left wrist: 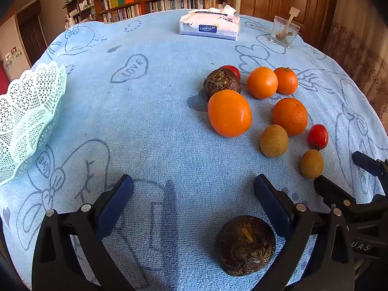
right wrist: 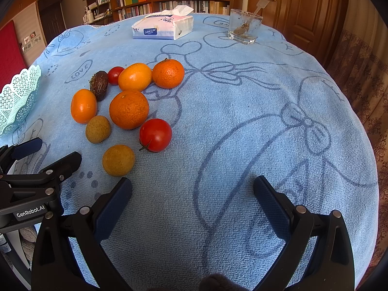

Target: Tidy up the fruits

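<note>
We are just starting — fruits [right wrist: 129, 109] lying loose, basket [left wrist: 29, 111] far left, both grippers [left wrist: 194, 201] [right wrist: 192, 201] gaping, holding nothing.

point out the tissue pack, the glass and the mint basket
tissue pack [right wrist: 163, 29]: right wrist view, on its front face.
glass [right wrist: 245, 26]: right wrist view, on its clear side wall.
mint basket [left wrist: 29, 111]: left wrist view, on its lattice wall.
</note>
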A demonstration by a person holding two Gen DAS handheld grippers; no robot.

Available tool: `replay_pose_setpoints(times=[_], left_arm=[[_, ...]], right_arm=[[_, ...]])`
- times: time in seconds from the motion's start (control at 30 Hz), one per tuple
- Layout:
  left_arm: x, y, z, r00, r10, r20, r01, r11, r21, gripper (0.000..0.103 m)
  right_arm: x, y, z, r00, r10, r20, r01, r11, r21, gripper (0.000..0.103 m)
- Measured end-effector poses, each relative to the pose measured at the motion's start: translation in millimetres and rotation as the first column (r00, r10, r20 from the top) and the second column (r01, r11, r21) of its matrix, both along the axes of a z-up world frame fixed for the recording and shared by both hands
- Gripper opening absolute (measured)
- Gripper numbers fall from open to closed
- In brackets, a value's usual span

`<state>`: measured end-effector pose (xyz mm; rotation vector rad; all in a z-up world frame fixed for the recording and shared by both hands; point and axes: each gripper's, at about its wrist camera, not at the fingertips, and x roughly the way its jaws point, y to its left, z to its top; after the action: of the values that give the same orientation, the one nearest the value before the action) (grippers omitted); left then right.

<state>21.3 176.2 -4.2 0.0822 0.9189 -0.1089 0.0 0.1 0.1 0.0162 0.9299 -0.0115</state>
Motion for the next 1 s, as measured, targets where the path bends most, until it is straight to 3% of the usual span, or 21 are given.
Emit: replay_pose_setpoints(times=[1.0], left_arm=[[1.0,1.5,2.0,1.0,-0.016,-0.004,0.016,1.0,-0.007,0.101]], right_arm=[[-1.5,-4.9,-0.4,1.0,-0.006,-0.001,0.006,1.0,-0.003,0.098]])
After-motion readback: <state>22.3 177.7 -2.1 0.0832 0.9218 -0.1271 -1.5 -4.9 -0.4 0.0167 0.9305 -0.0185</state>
